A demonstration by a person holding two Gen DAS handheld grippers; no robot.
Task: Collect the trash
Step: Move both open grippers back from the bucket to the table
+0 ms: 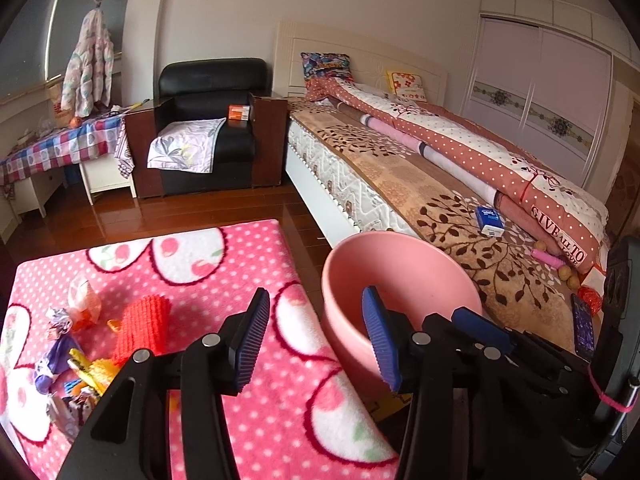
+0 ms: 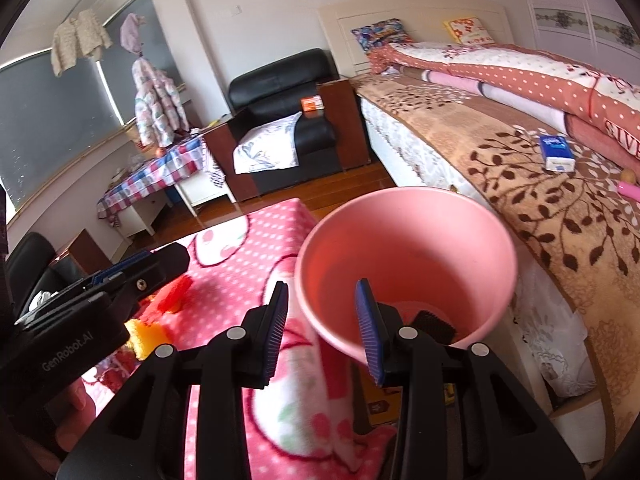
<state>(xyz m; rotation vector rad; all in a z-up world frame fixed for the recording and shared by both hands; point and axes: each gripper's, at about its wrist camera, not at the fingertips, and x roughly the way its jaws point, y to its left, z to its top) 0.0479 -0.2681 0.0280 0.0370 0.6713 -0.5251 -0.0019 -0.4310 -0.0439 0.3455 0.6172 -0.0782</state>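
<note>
A pink bin (image 1: 400, 280) stands between the pink blanket-covered table (image 1: 224, 272) and the bed; it also shows in the right wrist view (image 2: 404, 264). Crumpled wrappers (image 1: 60, 344), a red knitted piece (image 1: 142, 330) and yellow scraps (image 1: 94, 368) lie at the table's left. My left gripper (image 1: 316, 344) is open and empty above the table edge beside the bin. My right gripper (image 2: 322, 332) is open and empty at the bin's near rim. The left gripper shows in the right wrist view (image 2: 132, 272), and the right gripper's blue finger in the left wrist view (image 1: 480, 328).
A bed (image 1: 440, 184) with folded quilts, a blue tissue pack (image 1: 490, 222) and a phone (image 1: 584, 328) runs along the right. A black armchair (image 1: 208, 128) and a checked-cloth desk (image 1: 60, 148) stand at the back. The floor is wood.
</note>
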